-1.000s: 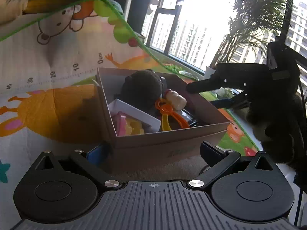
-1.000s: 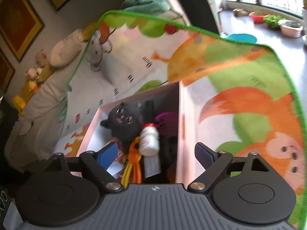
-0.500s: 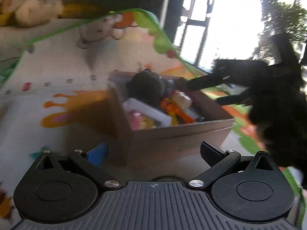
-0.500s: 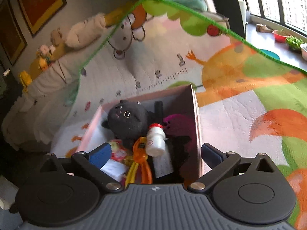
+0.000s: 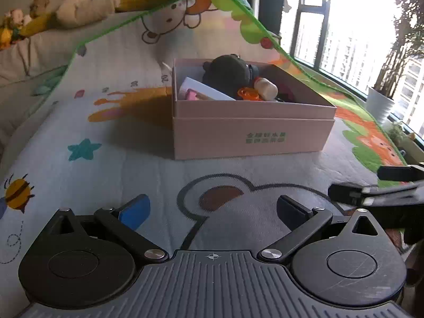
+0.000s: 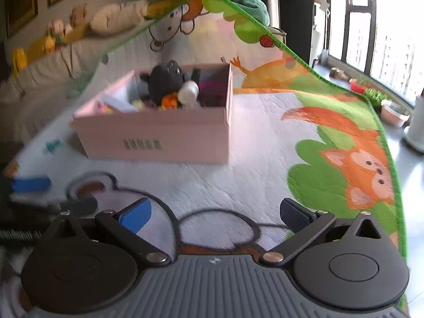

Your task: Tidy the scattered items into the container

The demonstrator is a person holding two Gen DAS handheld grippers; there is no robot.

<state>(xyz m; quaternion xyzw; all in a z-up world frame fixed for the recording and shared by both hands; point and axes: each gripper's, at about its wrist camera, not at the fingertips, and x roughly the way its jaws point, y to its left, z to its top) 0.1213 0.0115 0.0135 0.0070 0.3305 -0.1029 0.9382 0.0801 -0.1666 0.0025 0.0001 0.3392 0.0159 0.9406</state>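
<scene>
A pink cardboard box [image 5: 251,137] [image 6: 159,137] stands on the play mat. It holds a black plush toy [image 5: 226,70] [image 6: 164,82], a small white bottle [image 5: 266,87] [image 6: 188,92], an orange toy [image 5: 247,94], a white card [image 5: 204,90] and other small items. My left gripper [image 5: 212,209] is open and empty, low over the mat in front of the box. My right gripper [image 6: 214,212] is open and empty, also back from the box. The right gripper's fingers [image 5: 371,193] show at the right edge of the left wrist view.
The colourful play mat [image 5: 79,132] [image 6: 331,145] covers the floor. Stuffed toys [image 5: 79,8] line the back wall. A window with plant pots [image 5: 379,103] is at the right, beyond the mat's green edge.
Both grippers have pulled back and down from over the box. The box now sits farther away, and bare mat lies between it and the grippers.
</scene>
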